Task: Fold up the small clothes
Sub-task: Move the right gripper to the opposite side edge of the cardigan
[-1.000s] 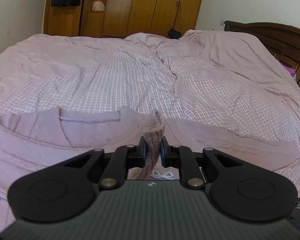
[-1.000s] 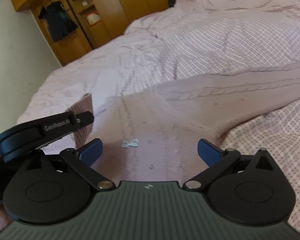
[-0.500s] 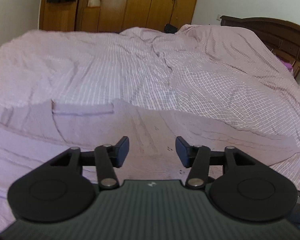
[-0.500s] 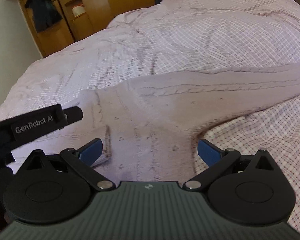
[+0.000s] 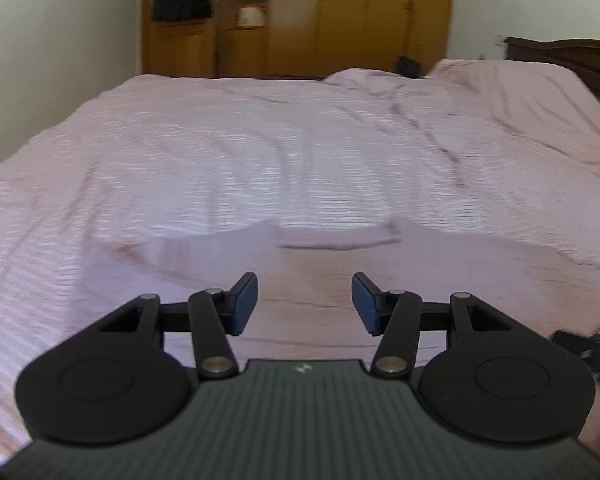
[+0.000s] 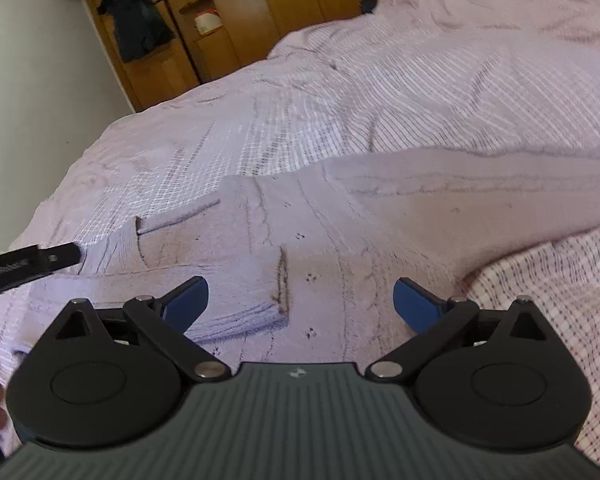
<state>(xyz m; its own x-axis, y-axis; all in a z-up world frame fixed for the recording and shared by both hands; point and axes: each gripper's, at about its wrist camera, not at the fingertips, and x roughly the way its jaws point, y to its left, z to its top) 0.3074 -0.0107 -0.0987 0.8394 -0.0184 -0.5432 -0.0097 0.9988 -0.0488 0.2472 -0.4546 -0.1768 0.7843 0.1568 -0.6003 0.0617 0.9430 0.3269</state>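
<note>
Both views have shifted since half a second ago: the left wrist view now faces further toward the wardrobe (image 5: 300, 16), and its picture is smeared by motion, while a folded-over sleeve now lies just ahead of the right tongs. The left tongs (image 5: 304, 304) are released, jaws apart with nothing between them, above the pink knitted sweater (image 5: 340, 280), which lies flat on the checked bedspread (image 5: 260, 152) in the lower middle of the frame. Only a blurred neckline edge shows there, at centre.

The right wrist view tells more. Its tongs (image 6: 300, 304) are also released, jaws spread wide and empty. Between them, in the lower centre, the sweater (image 6: 380, 240) shows its cable knit clearly. The sleeve (image 6: 236, 292) is laid across the body, its ribbed cuff ending between the jaws, nearer the left one. Another sleeve stretches off to the right edge of the frame. At the left edge of this view the other tong's black finger (image 6: 32, 264) pokes in over the sweater's side, something the left view cannot show of itself. At upper left of this frame a dark garment (image 6: 138, 20) hangs on the wardrobe.
</note>
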